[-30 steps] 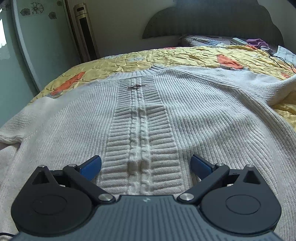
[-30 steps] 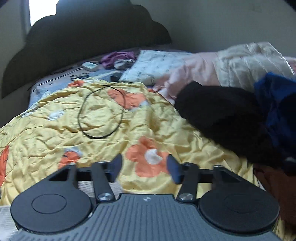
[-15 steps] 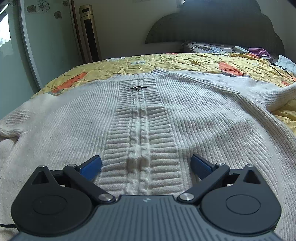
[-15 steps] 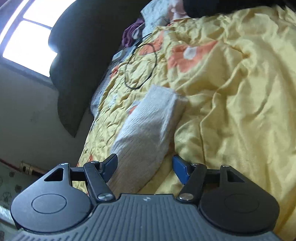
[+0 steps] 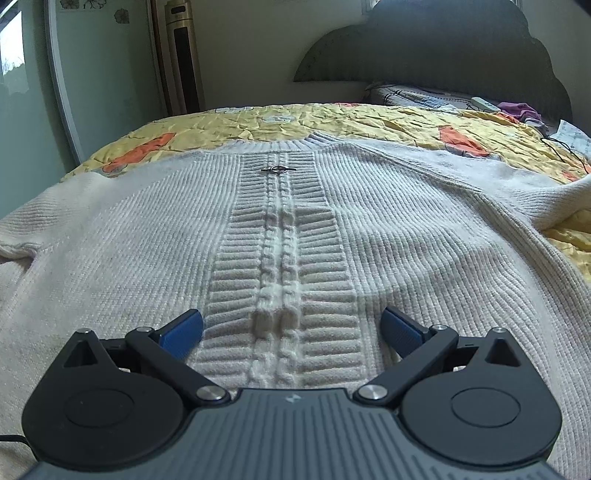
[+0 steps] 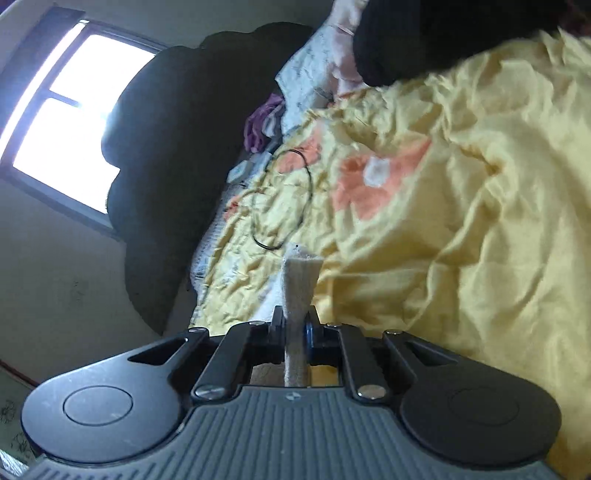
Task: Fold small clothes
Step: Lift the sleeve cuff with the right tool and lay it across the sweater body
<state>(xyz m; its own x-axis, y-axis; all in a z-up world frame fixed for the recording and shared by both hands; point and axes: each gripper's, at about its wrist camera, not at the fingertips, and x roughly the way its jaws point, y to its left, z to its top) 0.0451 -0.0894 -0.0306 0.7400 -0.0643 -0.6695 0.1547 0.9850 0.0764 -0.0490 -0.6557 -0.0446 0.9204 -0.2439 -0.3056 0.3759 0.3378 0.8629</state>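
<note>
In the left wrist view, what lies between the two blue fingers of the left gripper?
The sweater fills that stretch: its central cable braid runs up between the open fingers of the left gripper. Nothing else lies there; the left wrist view shows this.

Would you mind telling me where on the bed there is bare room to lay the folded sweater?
The sweater covers the near bed. Bare quilt lies between its collar and the pillow. More yellow quilt is open right of the sleeve clamped in the right tongs. Crowded: the dark clothes and the cable loop.
</note>
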